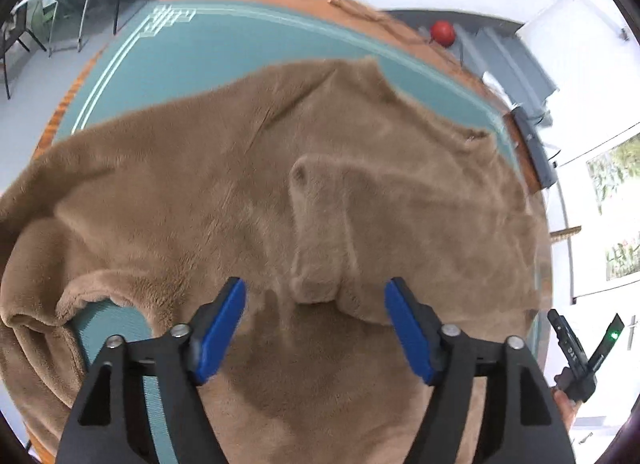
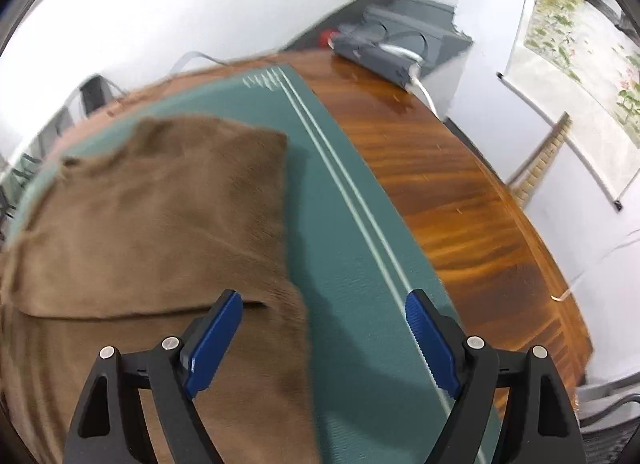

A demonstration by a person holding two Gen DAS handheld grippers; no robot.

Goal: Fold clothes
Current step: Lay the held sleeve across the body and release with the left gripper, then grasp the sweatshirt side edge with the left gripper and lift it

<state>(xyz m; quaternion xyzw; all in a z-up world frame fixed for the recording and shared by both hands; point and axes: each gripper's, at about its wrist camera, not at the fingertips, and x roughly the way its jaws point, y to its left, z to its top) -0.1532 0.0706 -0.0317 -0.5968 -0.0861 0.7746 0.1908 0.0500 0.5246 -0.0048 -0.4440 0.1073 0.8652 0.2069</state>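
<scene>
Both claws spread wide and empty: left gripper (image 1: 316, 296) over brown fleece garment (image 1: 224, 191), right gripper (image 2: 324, 312) above its three-o'clock edge on green mat (image 2: 360, 284).

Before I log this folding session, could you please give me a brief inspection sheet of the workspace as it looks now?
Surface: wooden table covered in part by a teal mat with pale border lines.
Job's things: brown fleece garment spread over the mat, rumpled, a pocket-like flap on top.
Clutter: grey device at the table's far corner; red ball beyond the table edge.
Grippers: left gripper open above the garment; right gripper open over the garment's edge and the mat; neither holds anything.
Cables: white cable plugged into the grey device.
Surroundings: white walls, chairs, hanging picture.
</scene>
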